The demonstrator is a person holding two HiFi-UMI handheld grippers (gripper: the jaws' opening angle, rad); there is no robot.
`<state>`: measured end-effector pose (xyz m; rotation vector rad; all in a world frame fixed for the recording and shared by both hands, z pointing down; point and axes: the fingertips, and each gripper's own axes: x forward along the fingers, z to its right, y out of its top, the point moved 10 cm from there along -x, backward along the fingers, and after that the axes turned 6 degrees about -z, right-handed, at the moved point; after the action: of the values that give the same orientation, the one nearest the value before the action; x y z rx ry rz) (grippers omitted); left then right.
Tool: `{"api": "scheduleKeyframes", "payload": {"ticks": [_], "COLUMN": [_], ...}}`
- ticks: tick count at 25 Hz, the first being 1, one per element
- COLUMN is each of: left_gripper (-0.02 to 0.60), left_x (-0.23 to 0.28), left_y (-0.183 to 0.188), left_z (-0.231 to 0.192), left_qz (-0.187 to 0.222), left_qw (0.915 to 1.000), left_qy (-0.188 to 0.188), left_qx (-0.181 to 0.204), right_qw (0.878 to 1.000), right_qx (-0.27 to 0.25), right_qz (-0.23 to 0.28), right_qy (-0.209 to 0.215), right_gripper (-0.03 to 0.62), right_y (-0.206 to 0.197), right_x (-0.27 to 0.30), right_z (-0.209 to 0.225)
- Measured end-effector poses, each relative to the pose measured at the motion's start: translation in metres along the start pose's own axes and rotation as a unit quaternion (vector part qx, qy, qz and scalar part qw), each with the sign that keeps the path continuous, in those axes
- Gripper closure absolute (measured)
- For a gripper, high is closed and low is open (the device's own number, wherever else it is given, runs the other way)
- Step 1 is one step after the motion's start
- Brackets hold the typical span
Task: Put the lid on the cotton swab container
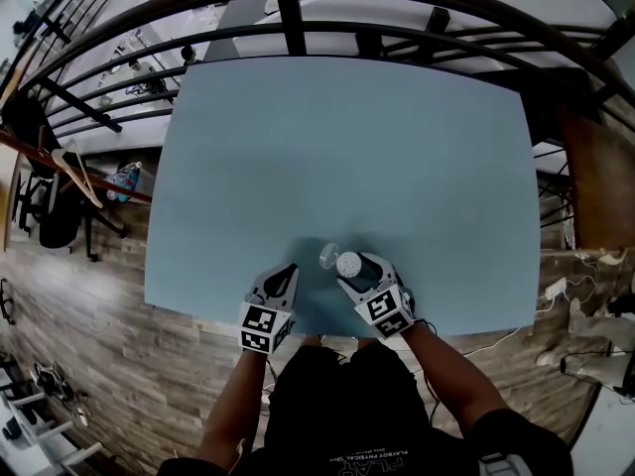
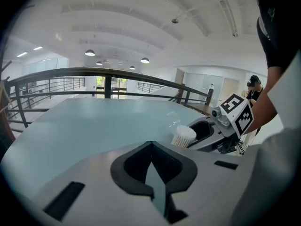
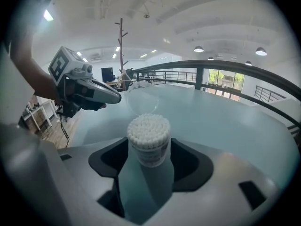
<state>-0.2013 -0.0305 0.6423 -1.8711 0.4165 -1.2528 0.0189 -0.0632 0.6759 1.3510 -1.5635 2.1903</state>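
The open container [image 3: 148, 140], packed with white swabs [image 3: 148, 128], is standing near the counter's [image 1: 347, 147] 6 o'clock edge, between the right gripper's [image 1: 363, 270] released jaws. The clear lid [image 1: 329, 256] is lying empty at its 10 o'clock. The left gripper's [image 1: 284, 277] jaws are sitting clenched on nothing. Only the right gripper view is showing gaps either side of the container.

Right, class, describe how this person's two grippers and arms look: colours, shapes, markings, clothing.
The left gripper and the right gripper are pale grey wedges with black jaw linings. Each carries a white cube printed with black square markers. A black cable hangs under the left one. The person wears a black short-sleeved T-shirt; the forearms are bare.
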Motion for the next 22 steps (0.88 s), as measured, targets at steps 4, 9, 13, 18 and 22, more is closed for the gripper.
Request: {"api": "scheduleKeyframes", "payload": {"ticks": [4, 9, 13, 18, 22], "left_gripper": [0.571, 0.571, 0.571, 0.571, 0.571], "left_x": [-0.001, 0.0, 0.003, 0.006, 0.01], "left_y": [0.002, 0.005, 0.009, 0.015, 0.022], "left_z": [0.0, 0.003, 0.004, 0.01, 0.016], "left_qz": [0.001, 0.006, 0.011, 0.019, 0.026], "left_qw": [1.0, 1.0, 0.9999, 0.9998, 0.9994], "left_qy": [0.0, -0.003, -0.005, -0.01, -0.021], "left_qx": [0.002, 0.002, 0.001, 0.002, 0.006], "right_qw": [1.0, 1.0, 1.0, 1.0, 1.0], "right_qx": [0.003, 0.006, 0.003, 0.002, 0.002], "right_qz": [0.006, 0.017, 0.018, 0.017, 0.014], "right_qy": [-0.007, -0.009, -0.013, -0.014, -0.015], "right_gripper": [0.328, 0.341, 0.344, 0.344, 0.344], "right_y": [0.001, -0.002, -0.002, -0.005, -0.005], "right_x": [-0.001, -0.004, -0.003, -0.002, -0.002], "right_z": [0.0, -0.004, -0.002, -0.001, -0.001]}}
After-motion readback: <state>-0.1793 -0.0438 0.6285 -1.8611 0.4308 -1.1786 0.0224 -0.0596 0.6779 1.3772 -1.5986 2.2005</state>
